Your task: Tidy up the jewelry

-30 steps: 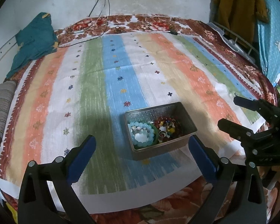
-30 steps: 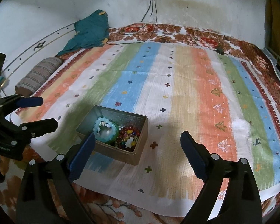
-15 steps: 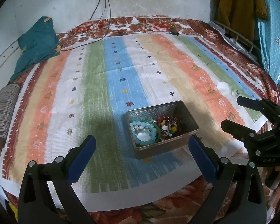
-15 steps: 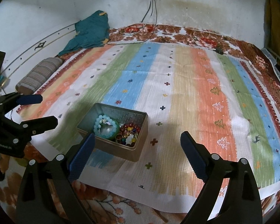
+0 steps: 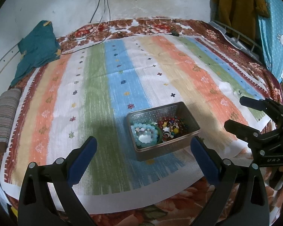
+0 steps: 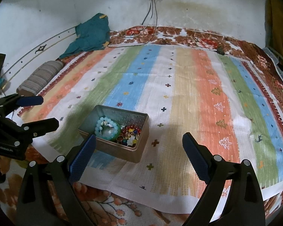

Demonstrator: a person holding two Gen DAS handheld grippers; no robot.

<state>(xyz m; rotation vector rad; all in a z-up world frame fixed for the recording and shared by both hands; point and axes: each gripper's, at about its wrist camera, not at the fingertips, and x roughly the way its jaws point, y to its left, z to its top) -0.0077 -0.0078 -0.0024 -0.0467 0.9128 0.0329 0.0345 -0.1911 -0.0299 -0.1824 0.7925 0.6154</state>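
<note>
Both my grippers, left (image 5: 143, 148) & right (image 6: 138, 146), gape wide, holding nothing. Jewelry (image 5: 160, 130) sits heaped in tin (image 5: 166, 151): sorted-away or awaiting laying-out, can't tell.

A metal tin (image 5: 168, 148) sits on the striped cloth (image 5: 122, 79) near its front edge, and the cloth lies over a floral blanket (image 5: 160, 24) that shows along the back and front. In the tin, a beaded bracelet (image 5: 145, 134) lies in the left half and a heap of mixed beads (image 5: 170, 126) in the right. A folded garment (image 5: 37, 49) lies at the far left corner (by the wall), a rolled bolster (image 5: 3, 116) in front of it. Cables (image 5: 103, 9) hang down the back wall onto the blanket.
</note>
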